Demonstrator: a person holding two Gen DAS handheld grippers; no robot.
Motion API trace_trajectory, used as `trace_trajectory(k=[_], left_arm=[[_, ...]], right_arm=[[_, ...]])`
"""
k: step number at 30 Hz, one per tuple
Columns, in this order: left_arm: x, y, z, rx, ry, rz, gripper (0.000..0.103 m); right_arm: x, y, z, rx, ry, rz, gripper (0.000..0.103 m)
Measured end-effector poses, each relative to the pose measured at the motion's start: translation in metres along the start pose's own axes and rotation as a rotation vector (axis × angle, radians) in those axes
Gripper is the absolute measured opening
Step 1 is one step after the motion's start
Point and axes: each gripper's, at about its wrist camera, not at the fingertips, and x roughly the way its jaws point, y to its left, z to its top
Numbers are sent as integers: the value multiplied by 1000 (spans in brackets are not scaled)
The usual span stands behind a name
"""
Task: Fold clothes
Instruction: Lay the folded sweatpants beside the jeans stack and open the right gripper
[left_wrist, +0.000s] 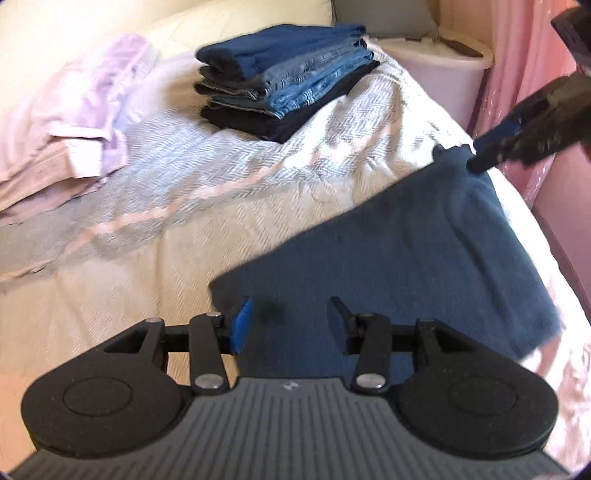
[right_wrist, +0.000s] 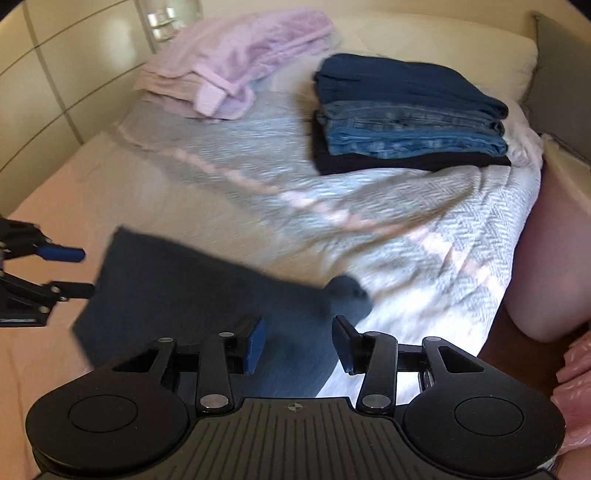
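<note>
A dark blue folded garment (left_wrist: 399, 266) lies flat on the bed, near its front edge; it also shows in the right wrist view (right_wrist: 192, 295). My left gripper (left_wrist: 290, 325) is open and empty, hovering over the garment's near edge. My right gripper (right_wrist: 299, 343) is open and empty over the garment's other end. In the left wrist view the right gripper (left_wrist: 480, 155) shows at the garment's far corner. In the right wrist view the left gripper (right_wrist: 85, 271) shows open at the garment's left edge.
A stack of folded jeans and dark clothes (left_wrist: 288, 85) (right_wrist: 410, 114) sits at the back of the bed. A pile of lilac and pink cloth (left_wrist: 74, 110) (right_wrist: 236, 62) lies to its left. A herringbone blanket (left_wrist: 221, 177) covers the bed. A white bin (left_wrist: 436, 74) and pink curtain (left_wrist: 517, 74) stand at right.
</note>
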Motion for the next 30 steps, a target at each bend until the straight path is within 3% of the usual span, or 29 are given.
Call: trace_trajectory(k=[6, 9, 14, 18, 21, 25, 30], left_arm=[[75, 25, -7, -54, 85, -27, 42], [79, 28, -8, -67, 85, -28, 42], [72, 33, -8, -81, 94, -44, 42], [74, 32, -7, -85, 93, -44, 43], [77, 30, -8, -62, 76, -42, 43], [75, 26, -13, -42, 40, -40, 44], [27, 37, -23, -69, 9, -57, 37]], right_arm=[[67, -23, 0, -25, 93, 15, 43], [75, -31, 3, -21, 108, 32, 43], [21, -17, 3, -10, 58, 35, 43], [-30, 29, -34, -103, 43, 124, 43], [-26, 50, -86, -224, 131, 117, 43], [-12, 37, -124, -180, 190, 129, 43], [-50, 56, -100, -267, 116, 86, 43]])
